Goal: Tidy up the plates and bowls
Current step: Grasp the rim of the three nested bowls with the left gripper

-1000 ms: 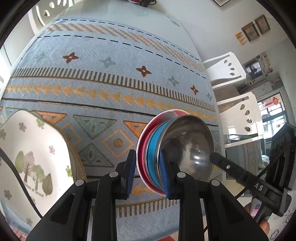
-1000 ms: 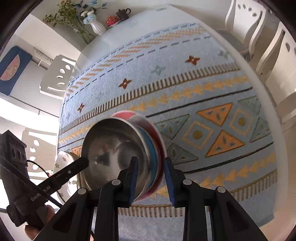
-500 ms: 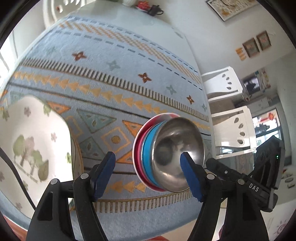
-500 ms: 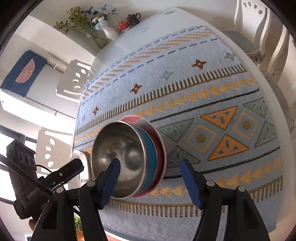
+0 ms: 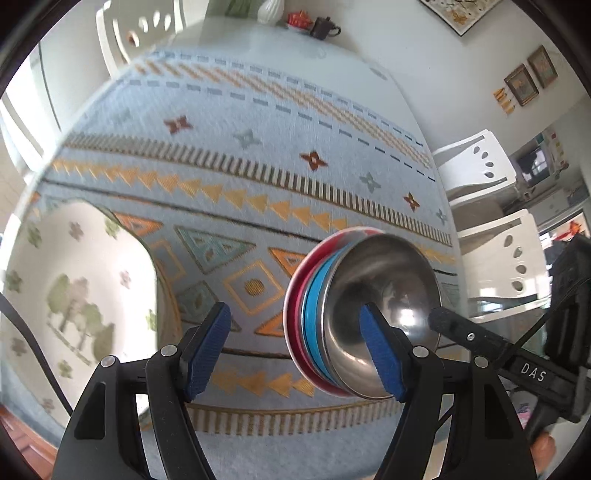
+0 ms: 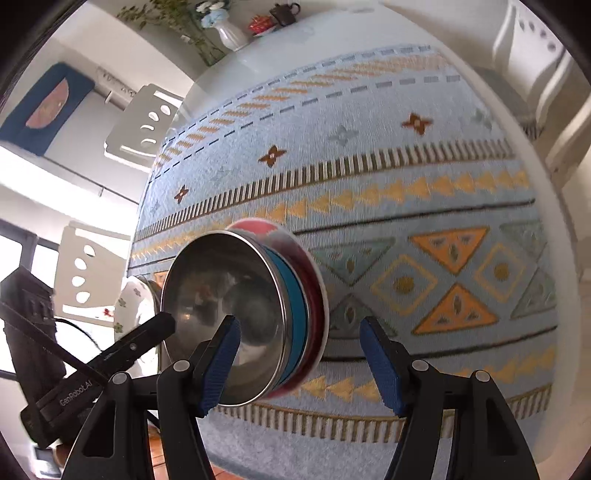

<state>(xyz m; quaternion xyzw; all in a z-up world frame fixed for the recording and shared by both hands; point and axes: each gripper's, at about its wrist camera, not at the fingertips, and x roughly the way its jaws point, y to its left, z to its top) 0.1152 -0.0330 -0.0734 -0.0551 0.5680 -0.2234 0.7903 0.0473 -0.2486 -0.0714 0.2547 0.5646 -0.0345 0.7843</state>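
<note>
A stack of bowls rests on the patterned tablecloth: a steel bowl (image 5: 384, 295) on top, a blue bowl (image 5: 314, 314) under it and a red bowl (image 5: 295, 295) at the bottom. The stack also shows in the right wrist view, with the steel bowl (image 6: 221, 306) uppermost. My left gripper (image 5: 301, 347) is open, its jaws set wide around the stack's left rim without touching it. My right gripper (image 6: 299, 360) is open, wide around the right rim. A white plate with a tree print (image 5: 74, 295) lies left of the stack.
The blue tablecloth (image 5: 258, 155) covers a white round table. A vase (image 6: 229, 33), a red cup and a dark teapot (image 5: 323, 26) stand at the far edge. White chairs (image 5: 491, 243) stand around the table.
Both grippers were shut on the stack's rims a second ago. They have opened wide and drawn back, leaving the stack on the tablecloth.
</note>
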